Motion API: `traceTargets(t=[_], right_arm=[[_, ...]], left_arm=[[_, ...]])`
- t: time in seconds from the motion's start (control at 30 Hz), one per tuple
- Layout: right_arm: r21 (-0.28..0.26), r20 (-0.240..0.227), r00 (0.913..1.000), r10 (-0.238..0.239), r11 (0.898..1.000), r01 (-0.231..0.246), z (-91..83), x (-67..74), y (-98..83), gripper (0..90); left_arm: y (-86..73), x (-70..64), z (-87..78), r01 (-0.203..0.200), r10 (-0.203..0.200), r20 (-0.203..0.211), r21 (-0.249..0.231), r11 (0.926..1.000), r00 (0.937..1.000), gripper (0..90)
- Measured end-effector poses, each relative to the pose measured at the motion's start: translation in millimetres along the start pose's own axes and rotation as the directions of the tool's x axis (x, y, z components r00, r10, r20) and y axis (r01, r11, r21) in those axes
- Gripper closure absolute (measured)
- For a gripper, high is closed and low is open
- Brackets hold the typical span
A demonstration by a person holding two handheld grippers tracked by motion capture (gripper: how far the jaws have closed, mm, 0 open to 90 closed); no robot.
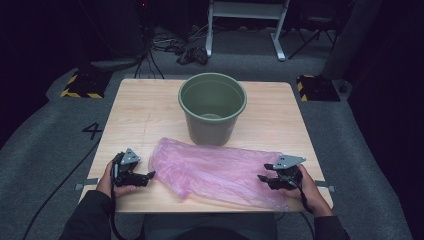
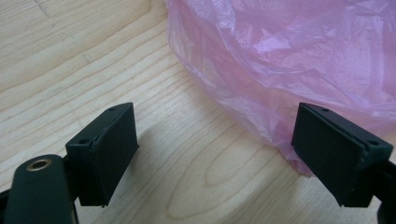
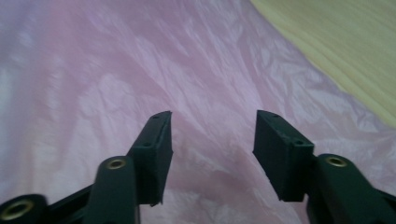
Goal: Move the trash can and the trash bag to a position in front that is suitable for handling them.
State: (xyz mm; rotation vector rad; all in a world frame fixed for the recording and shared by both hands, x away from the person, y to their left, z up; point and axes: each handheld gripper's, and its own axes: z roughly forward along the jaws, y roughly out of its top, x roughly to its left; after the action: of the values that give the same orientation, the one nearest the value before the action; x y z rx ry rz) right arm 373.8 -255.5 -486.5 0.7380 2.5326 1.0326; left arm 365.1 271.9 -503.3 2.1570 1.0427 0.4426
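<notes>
Pink plastic bag (image 1: 215,172) lies flat, lower centre of frame, before green bucket (image 1: 212,107). Left gripper (image 1: 150,176) wide open, empty, at bag's left edge. Right gripper (image 1: 261,178) half-open, empty, over bag's right end.

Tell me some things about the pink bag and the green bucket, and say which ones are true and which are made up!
1. The pink bag lies flat on the wooden table. True.
2. The green bucket has the pink bag inside it. False: the bag lies on the table in front of the bucket, and no bag is in it.
3. The left hand-held gripper has its jaws open by the bag's edge. True.
4. The right hand-held gripper is squeezing the bucket's rim. False: its jaws are open over the bag, away from the bucket.
5. The bucket has tipped over. False: it stands upright.
</notes>
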Motion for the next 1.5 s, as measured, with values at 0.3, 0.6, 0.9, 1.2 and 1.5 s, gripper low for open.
traceTargets(t=[0.3,0.6,0.9,1.2,1.5], right_arm=[[0.019,0.052,0.9975,0.049,0.999,-0.05,1.3,-17.7,-8.5,64.1],[0.02,0.163,0.9825,0.09,0.995,-0.094,2.1,-44.6,-11.3,71.1],[-0.006,0.225,0.967,0.12,0.993,-0.121,-8.0,-51.0,-7.9,49.4],[0.008,0.162,0.9836,0.079,0.997,-0.081,-27.4,-30.4,-15.3,42.7],[0.029,0.174,0.9766,0.127,0.991,-0.134,-20.4,-42.0,-26.9,44.7]], left_arm=[[3.0,-6.3,3.0,-0.018,0.018,0.015,-0.003,0.9998,0.9997,14.1],[8.5,-17.3,6.0,-0.012,0.012,0.005,0.011,0.9999,0.9999,14.7],[16.0,-40.9,8.9,-0.091,0.091,0.003,0.017,0.9957,0.9959,16.8],[21.5,-37.1,-10.0,-0.092,0.093,0.009,-0.07,0.9933,0.9956,17.9],[32.4,-40.7,-36.4,-0.112,0.119,0.029,-0.174,0.9783,0.9925,18.5]])
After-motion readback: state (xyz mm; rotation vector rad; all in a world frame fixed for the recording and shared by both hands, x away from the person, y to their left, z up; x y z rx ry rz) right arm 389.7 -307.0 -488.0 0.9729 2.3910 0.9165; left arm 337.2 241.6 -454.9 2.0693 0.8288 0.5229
